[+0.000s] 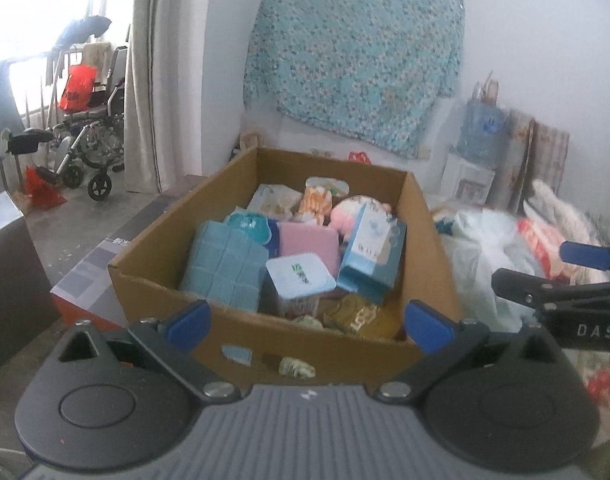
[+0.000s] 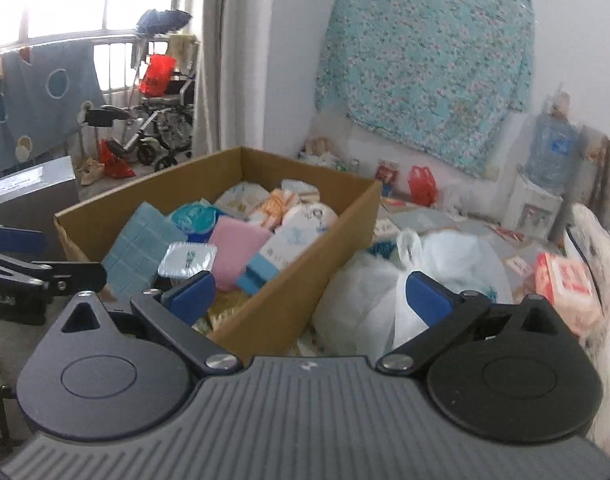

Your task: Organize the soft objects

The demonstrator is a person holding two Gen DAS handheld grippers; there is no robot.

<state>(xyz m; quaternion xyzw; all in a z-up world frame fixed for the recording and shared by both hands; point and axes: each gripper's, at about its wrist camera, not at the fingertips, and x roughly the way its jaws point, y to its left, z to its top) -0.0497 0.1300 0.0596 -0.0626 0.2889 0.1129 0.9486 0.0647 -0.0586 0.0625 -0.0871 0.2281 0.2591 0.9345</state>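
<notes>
**Hovering over the packed box**

Filling the middle ground, the cardboard box sits ahead of and below both tools, crammed with soft goods. Beside it on the right lies a white plastic bag. Left gripper gapes wide, empty, before the box's near wall. Right gripper also gapes wide, empty, straddling the box's right corner.

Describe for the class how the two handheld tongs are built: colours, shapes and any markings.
Both the left tongs and right tongs match: ribbed grey body bearing a small white logo, two round black discs, black linkage arms with silver pivot screws, and blue finger pads. White letters "DAS" mark the right one's side.
</notes>
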